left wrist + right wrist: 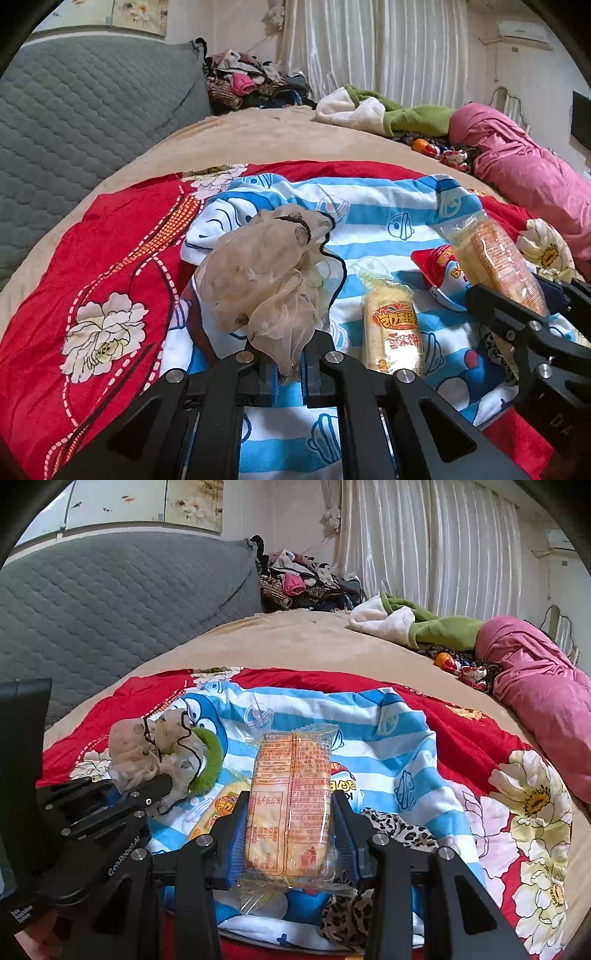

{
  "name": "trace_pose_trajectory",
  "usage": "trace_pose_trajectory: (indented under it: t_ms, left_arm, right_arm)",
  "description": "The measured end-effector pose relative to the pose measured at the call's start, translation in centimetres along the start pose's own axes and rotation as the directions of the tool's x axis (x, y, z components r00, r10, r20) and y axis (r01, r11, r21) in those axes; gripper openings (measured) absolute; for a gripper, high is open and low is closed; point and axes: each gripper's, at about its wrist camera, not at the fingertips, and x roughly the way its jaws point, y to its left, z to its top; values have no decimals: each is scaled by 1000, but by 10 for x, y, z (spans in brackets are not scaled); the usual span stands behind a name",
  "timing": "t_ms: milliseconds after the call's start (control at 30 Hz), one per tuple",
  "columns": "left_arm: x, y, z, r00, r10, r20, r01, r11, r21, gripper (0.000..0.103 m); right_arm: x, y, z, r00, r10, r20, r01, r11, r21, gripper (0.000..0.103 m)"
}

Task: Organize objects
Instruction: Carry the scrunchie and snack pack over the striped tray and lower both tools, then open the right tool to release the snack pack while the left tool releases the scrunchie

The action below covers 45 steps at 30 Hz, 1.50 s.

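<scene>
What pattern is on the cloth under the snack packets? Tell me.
Blue and white stripes with cartoon cat faces on the cloth, clearest in the right wrist view.

On the bed (258, 136), a striped cloth (369, 229) lies over a floral sheet (92, 277). A wrapped snack (393, 332) lies on it, a blanket roll (517, 162) at two o'clock.

- A bed (258, 136) under a tan cover
- On it: a red floral sheet (92, 277), a rolled pink blanket (535, 686), a green and white garment (413, 624)
- A blue striped cloth (369, 225) tops the sheet
</scene>
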Motion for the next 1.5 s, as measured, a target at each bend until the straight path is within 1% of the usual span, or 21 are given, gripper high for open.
trace_pose_trajectory:
  t_ms: [267,733,867,1067,1500]
  left_arm:
    - [8,0,-4,999,5,-31,-5,1000,4,8]
    - [25,1,-11,995,21,-102,-20,1000,11,10]
    - [25,3,-12,994,21,-103,-21,1000,6,12]
    - [28,2,-13,993,23,-112,-22,1000,10,12]
    - [30,4,-13,993,30,-114,-28,999,19,14]
  right_arm:
    - [7,-1,-4,1000,-3,-24,3,1000,-1,43]
    - [26,-1,-13,995,-12,-101,11,1000,-4,43]
    - [28,0,-14,994,-11,-108,11,1000,-6,43]
    - [32,-1,-17,992,-15,-129,14,1000,-8,43]
    - [33,2,-17,990,-13,-140,11,1000,-14,43]
